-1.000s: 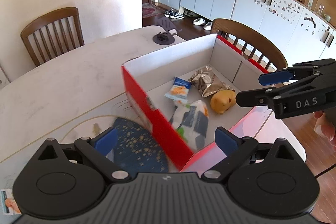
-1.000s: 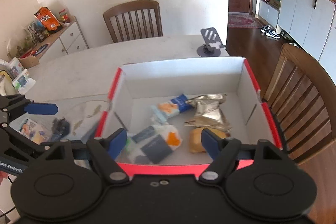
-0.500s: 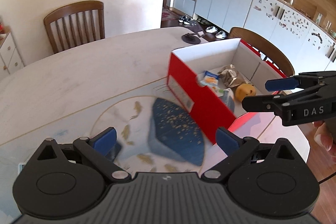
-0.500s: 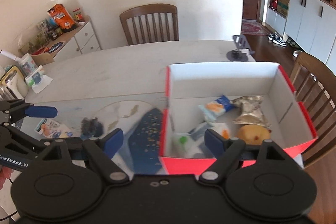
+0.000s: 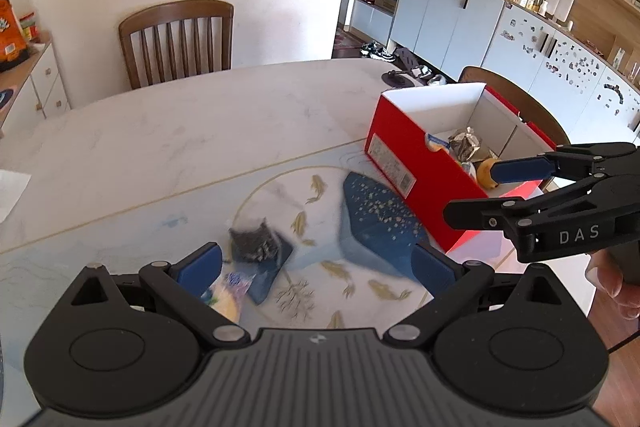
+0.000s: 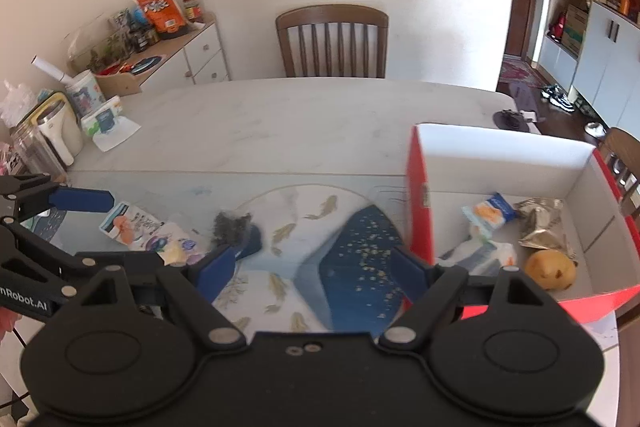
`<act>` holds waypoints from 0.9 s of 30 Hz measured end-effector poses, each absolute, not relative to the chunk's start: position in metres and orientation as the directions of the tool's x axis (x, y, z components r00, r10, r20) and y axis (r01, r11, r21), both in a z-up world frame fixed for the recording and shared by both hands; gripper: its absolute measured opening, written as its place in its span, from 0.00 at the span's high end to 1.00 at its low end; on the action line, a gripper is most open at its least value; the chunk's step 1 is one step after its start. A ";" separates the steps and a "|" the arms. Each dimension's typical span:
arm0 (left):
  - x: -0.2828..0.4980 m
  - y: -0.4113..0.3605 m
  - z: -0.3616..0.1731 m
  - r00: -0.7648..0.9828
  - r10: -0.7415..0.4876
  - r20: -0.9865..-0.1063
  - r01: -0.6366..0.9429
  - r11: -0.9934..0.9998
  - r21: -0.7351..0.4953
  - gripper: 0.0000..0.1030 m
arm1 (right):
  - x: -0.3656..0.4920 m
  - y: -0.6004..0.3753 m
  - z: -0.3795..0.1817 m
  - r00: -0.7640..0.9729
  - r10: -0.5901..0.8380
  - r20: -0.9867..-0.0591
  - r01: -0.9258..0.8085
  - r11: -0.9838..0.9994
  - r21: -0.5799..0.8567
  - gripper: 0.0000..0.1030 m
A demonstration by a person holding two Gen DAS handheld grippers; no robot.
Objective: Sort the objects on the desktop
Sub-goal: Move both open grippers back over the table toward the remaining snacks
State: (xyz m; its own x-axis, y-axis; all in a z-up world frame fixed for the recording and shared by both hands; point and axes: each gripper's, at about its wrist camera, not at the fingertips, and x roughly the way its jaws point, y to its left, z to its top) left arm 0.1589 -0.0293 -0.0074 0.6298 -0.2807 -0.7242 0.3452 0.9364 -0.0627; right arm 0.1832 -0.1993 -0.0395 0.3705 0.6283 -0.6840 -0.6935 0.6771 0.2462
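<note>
Red cardboard walls mark the box (image 5: 416,163) at your right on the mat (image 6: 304,239), with snack packets and a yellow toy (image 6: 550,269) inside. Your left gripper (image 5: 316,263) and right gripper (image 6: 314,267) both hang wide and empty above a dark blurred item (image 5: 256,243), perhaps a packet.
</note>
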 end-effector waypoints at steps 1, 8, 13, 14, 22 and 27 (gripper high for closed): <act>0.157 -0.025 -0.009 0.628 -0.281 -0.726 0.342 0.937 -0.068 0.02 | 0.180 -0.195 -0.040 0.367 0.630 -0.684 -0.699 0.672 0.244 0.18; 0.141 0.007 -0.018 0.639 -0.257 -0.725 0.320 0.946 -0.053 0.02 | 0.158 -0.170 -0.043 0.334 0.648 -0.685 -0.746 0.626 0.229 0.18; 0.128 0.032 -0.029 0.661 -0.215 -0.719 0.288 0.957 -0.021 0.02 | 0.136 -0.153 -0.048 0.307 0.655 -0.690 -0.785 0.585 0.206 0.18; 0.127 0.036 -0.032 0.661 -0.207 -0.721 0.277 0.960 -0.022 0.02 | 0.131 -0.150 -0.049 0.300 0.656 -0.693 -0.790 0.578 0.205 0.18; 0.121 0.067 -0.063 0.626 -0.191 -0.756 0.245 0.969 -0.042 0.02 | 0.098 -0.130 -0.058 0.258 0.645 -0.720 -0.819 0.541 0.191 0.18; 0.120 0.076 -0.080 0.611 -0.214 -0.762 0.289 0.956 -0.037 0.02 | 0.082 -0.119 -0.063 0.253 0.628 -0.736 -0.827 0.536 0.172 0.18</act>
